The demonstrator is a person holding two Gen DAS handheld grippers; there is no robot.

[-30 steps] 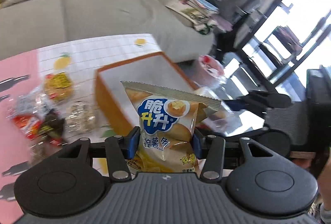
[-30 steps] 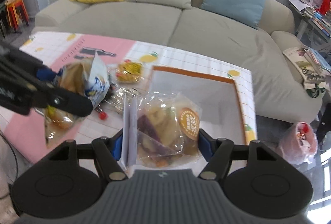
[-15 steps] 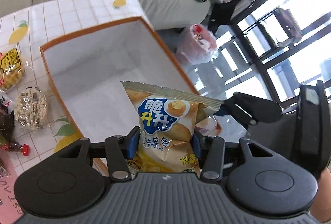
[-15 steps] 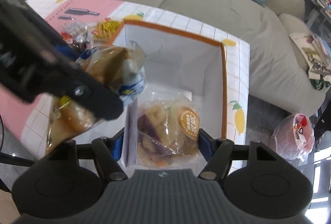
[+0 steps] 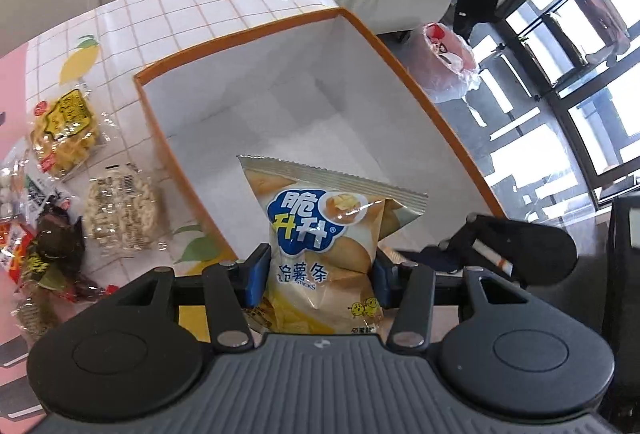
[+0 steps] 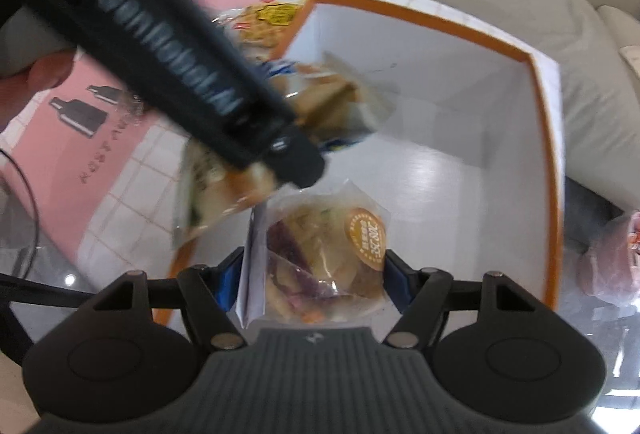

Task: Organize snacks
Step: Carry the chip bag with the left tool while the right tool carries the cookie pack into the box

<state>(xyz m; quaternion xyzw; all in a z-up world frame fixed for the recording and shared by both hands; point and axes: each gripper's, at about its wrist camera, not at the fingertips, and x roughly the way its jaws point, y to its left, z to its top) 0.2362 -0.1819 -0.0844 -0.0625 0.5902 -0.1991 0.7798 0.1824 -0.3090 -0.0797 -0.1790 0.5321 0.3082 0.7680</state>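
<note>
A yellow foil bag of potato sticks with a blue logo (image 5: 320, 254) is pinched between the blue pads of the left gripper (image 5: 318, 276), while a clear plastic packet of mixed vegetable crisps with an orange sticker (image 6: 326, 258) is clamped in the right gripper (image 6: 312, 276). Both are held steeply downward over the orange-rimmed white cardboard box (image 5: 404, 69), close together. A collision of the two tools, or a bag caught on the rim, is judged the main risk. Other snack packets (image 5: 120, 211) are left beside the box on the lemon-print tablecloth (image 5: 224, 5).
</note>
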